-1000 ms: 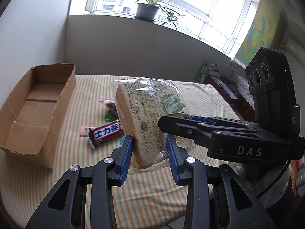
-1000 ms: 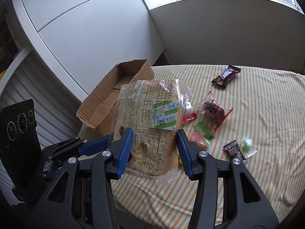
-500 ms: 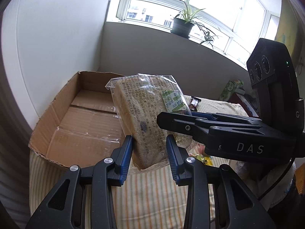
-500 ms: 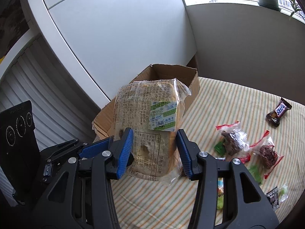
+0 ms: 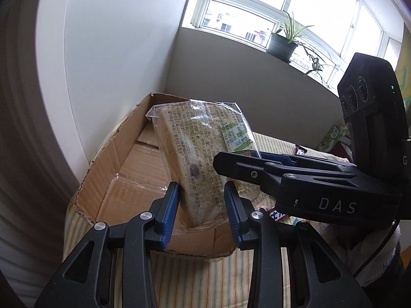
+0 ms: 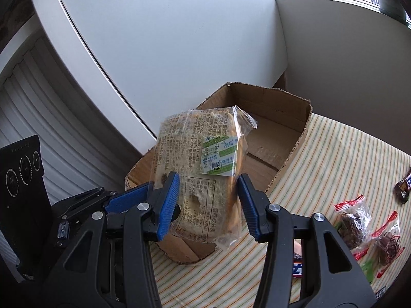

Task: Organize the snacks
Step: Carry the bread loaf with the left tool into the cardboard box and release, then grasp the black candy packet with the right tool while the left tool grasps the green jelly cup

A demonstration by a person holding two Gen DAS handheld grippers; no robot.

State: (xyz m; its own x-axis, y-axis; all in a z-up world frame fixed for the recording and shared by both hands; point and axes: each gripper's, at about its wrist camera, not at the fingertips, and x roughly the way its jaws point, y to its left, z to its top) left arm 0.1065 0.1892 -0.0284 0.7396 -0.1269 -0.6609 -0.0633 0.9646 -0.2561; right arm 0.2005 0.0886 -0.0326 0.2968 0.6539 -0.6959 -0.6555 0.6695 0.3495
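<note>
- The bread bag (image 5: pixel 203 169), a clear printed wrapper around a loaf with a green-and-white sticker, stood upright between both grippers and hung above the open cardboard box (image 5: pixel 120 179).
- The left gripper (image 5: pixel 201 208) was narrowed onto the lower end of the loaf: its blue pads (image 5: pixel 169 213) pressed the narrow crust sides, so it gripped the bag.
- The right gripper (image 6: pixel 208 200) stood wider; its left blue pad lay against the wrapper's printed face and its right pad touched the crinkled plastic at the loaf's edge, so it held the same bag from the broad sides.
- In the left wrist view the right gripper (image 5: pixel 295 177) came in from the right, crossing just ahead of the left fingertips, with the bag between them.
- In the right wrist view the left gripper (image 6: pixel 123 200) showed to the lower left, its blue pad tucked behind the bag.
- The box lay directly ahead of and below both grippers on the striped cloth (image 6: pixel 334 148), against the white wall (image 6: pixel 167 51).
- To the right of the right gripper, well apart from the box, two red-edged snack packets (image 6: pixel 352 220) lay on the cloth, with a dark chocolate bar (image 6: pixel 404 187) farther off at the view's edge.
- Far ahead of the left gripper a potted plant (image 5: pixel 282 43) stood on the window sill.
</note>
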